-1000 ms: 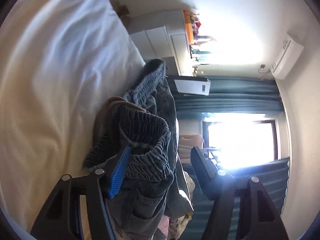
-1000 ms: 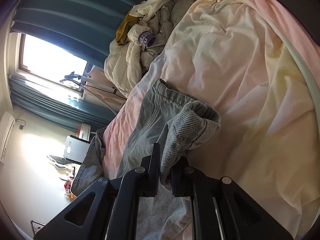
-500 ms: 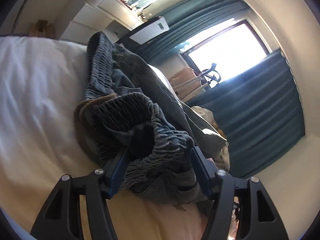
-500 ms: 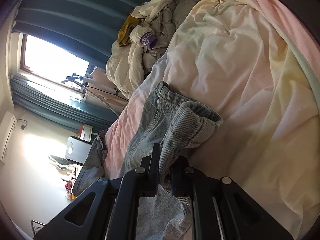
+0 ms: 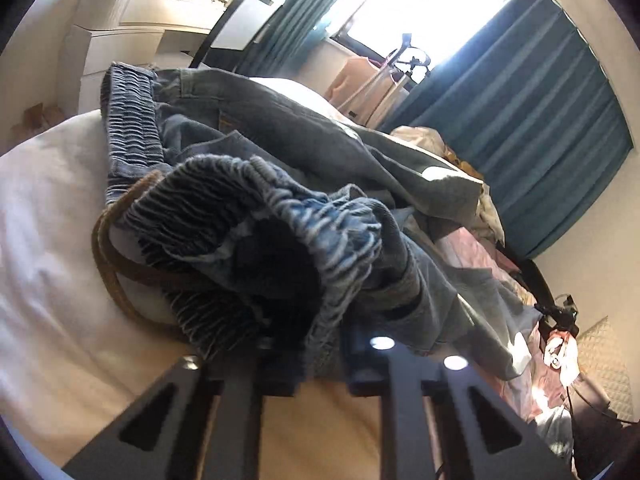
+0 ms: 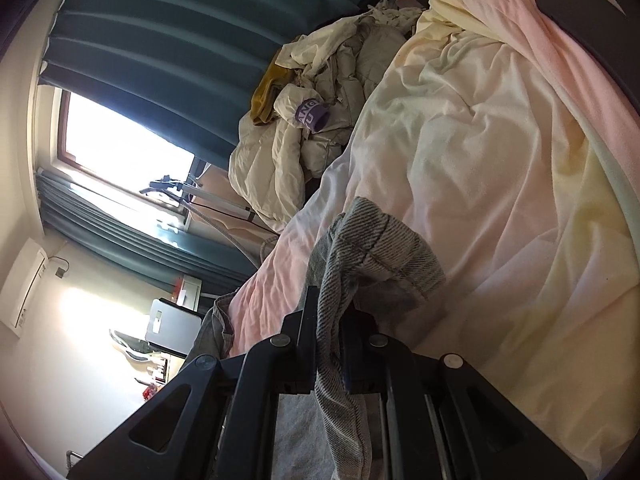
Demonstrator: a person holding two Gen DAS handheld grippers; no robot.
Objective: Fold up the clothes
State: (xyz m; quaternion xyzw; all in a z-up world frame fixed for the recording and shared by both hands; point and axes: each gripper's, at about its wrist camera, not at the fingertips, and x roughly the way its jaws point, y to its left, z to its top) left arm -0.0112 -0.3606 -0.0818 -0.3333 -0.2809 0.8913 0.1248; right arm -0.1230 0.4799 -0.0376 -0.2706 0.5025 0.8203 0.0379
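Grey-blue jeans (image 5: 280, 140) lie bunched on the bed. Their gathered elastic waistband (image 5: 256, 200) is bunched up right in front of my left gripper (image 5: 316, 344), whose jaws are closing with a fold of that waistband pinched between them. A brown cord (image 5: 108, 264) loops out at the waist. In the right wrist view my right gripper (image 6: 330, 312) is shut on the hem of a jeans leg (image 6: 380, 240), which folds over above the fingers and hangs down between them.
The jeans rest on a white sheet (image 5: 48, 220) and a cream and pink quilt (image 6: 480, 140). A heap of pale clothes (image 6: 320, 100) lies further up the bed. White drawers (image 5: 120, 32) and teal curtains (image 5: 540, 120) stand beyond the bed.
My left gripper rolled upright around the waistband, then its wide-open jaws closed onto the fabric. The right gripper kept its hold on the hem and barely moved.
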